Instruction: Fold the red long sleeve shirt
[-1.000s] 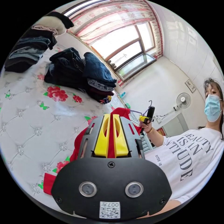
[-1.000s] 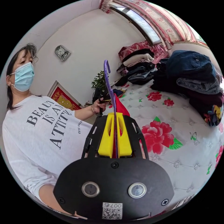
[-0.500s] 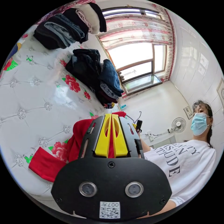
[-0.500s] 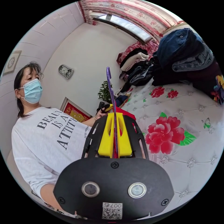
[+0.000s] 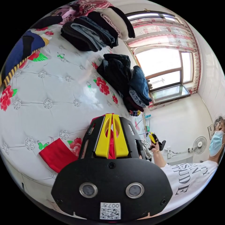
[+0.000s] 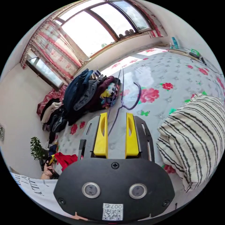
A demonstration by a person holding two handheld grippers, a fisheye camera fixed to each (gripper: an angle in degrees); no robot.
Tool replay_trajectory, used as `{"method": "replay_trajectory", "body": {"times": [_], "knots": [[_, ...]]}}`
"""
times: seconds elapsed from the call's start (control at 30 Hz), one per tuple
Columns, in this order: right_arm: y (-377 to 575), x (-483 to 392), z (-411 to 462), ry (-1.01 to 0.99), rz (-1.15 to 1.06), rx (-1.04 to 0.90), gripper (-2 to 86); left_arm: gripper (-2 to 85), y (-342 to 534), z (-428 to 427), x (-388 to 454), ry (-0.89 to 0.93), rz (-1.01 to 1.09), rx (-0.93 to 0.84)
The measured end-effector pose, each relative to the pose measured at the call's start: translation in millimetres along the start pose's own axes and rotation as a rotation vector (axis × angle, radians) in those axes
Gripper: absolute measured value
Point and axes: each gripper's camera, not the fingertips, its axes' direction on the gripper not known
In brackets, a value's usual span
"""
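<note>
Left hand-held gripper (image 5: 112,116) clamped on red shirt (image 5: 57,155), right hand-held gripper (image 6: 116,114) spread apart, purple hanger (image 6: 127,98) beyond it

Support surface: bed (image 5: 54,93) with white tufted cover, printed red flowers and green butterflies. On it, left gripper view: 1 stack of folded dark and light clothes (image 5: 98,30) at far edge; 1 heap of dark and denim clothes (image 5: 126,82) nearer the window; navy item with yellow-black striped trim (image 5: 21,54); part of the red long sleeve shirt (image 5: 57,155) flat near the bed's edge. Right gripper view: striped black-and-white fabric (image 6: 196,136); purple wire hanger (image 6: 127,96) over the cover, contact unclear.
</note>
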Motion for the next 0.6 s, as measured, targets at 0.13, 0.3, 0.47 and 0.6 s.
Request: {"method": "replay_trajectory", "body": {"times": [0.13, 0.3, 0.47, 0.6], "knots": [[25, -15, -7, 0.161, -0.039, -0.078, 6.2, -1.0, 8, -5, 10, -0.024, 0.039, -0.009], [108, -110, 40, -0.132, -0.321, -0.314, 6.9, -1.0, 21, -15, 26, -0.048, 0.074, -0.004], [214, -204, 116, -0.312, -0.631, -0.661, 6.8, -1.0, 35, -32, 47, -0.042, 0.097, 0.019], [247, -224, 133, -0.141, -0.744, -0.759, 2.5, -1.0, 44, -53, 64, -0.076, 0.128, 0.03]]}}
